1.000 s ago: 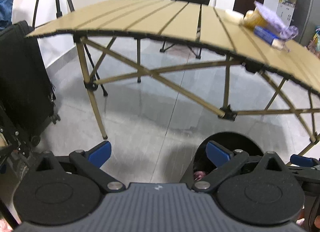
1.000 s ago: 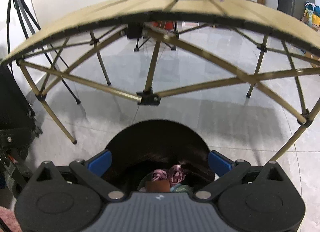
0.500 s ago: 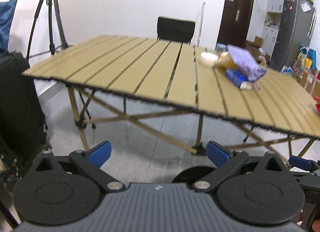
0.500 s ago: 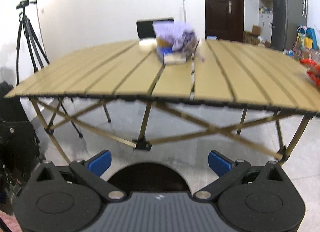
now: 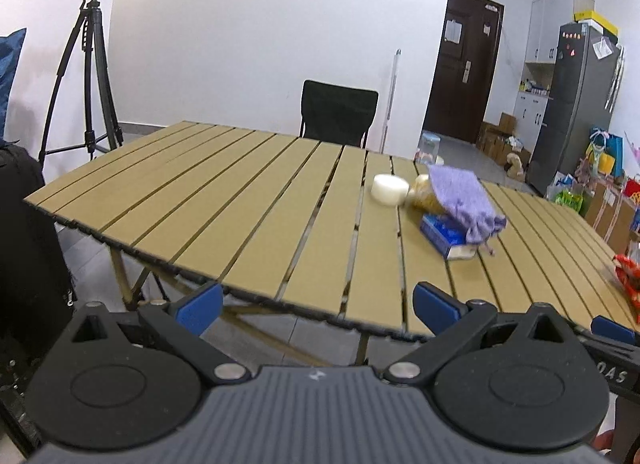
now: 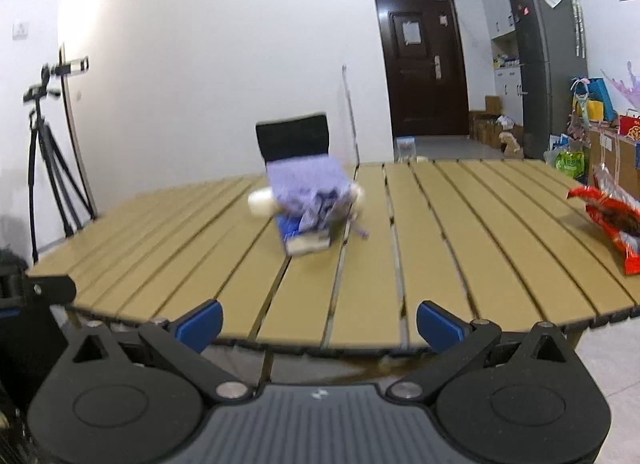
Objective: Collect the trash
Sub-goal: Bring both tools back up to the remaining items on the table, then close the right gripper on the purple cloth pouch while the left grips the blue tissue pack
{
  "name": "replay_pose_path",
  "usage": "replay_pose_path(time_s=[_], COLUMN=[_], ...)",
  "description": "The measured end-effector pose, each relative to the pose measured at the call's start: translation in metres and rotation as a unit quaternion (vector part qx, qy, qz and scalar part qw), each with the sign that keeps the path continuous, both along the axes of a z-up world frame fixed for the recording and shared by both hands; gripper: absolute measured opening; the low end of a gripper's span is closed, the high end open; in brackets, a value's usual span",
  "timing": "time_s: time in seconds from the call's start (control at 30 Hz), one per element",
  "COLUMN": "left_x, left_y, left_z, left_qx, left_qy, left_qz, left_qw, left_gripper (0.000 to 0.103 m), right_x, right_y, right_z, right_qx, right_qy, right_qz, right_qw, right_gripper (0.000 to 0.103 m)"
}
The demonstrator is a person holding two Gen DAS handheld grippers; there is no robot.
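Purple bag atop blue box

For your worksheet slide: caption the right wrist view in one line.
Open right gripper faces a slatted table holding a purple pouch, blue box, red wrapper.

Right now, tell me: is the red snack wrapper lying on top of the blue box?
No. The red snack wrapper lies apart at the table's right edge; a purple pouch covers the blue box.

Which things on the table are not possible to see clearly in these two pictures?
- Yellowish item: left wrist view, half covered by the purple pouch; identity unclear.
- Blue box: right wrist view, motion blur; print unreadable.
- Red snack bag: left wrist view, cut off by the right edge.
- White round object: right wrist view, partly behind the pouch.
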State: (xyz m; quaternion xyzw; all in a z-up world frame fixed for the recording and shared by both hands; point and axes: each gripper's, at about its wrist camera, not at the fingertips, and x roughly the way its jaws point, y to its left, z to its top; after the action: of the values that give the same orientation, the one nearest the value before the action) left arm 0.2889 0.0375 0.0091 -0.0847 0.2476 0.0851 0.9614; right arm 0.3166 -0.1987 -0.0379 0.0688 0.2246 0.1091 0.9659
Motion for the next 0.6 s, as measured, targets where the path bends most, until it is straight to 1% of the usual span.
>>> replay_pose_path(time_s=[0.07,0.2,0.33,0.43,0.6], left_x=[0.008,0.030,0.048,0.064,0.094], left_y=[-0.002,-0.007,-0.014,-0.016,-0.016], left_z=[0.001,0.004,0.006,0.004,-0.001], left_qx=[-0.004,-0.010,-0.007,-0.009,-0.004], left_qy=[-0.004,-0.010,-0.016,-0.012,-0.004], left_qz=[0.000,0.001,-0.001,-0.002,0.001], left_qw=[1.0000,0.9999,0.9999,0.9999,1.0000], left_gripper=[0.103,0.103,0.103,0.103,0.103], right_x=[0.006,0.021,0.037,0.050,0.079], right_y=[-0.008,-0.017,-0.020,-0.020,-0.015], right_z=[0.002,0.006,0.010,0.012,0.010], right_qx=[0.020,0.026,0.019,0.010,0.004], right_qy=[-0.024,-0.051,-0.064,-0.076,-0.078], right_qz=[0.001,-0.009,-0.018,-0.026,-0.022], right_qw=[1.000,0.998,0.998,0.997,0.997], right_gripper=[0.103,0.103,0.103,0.103,0.103])
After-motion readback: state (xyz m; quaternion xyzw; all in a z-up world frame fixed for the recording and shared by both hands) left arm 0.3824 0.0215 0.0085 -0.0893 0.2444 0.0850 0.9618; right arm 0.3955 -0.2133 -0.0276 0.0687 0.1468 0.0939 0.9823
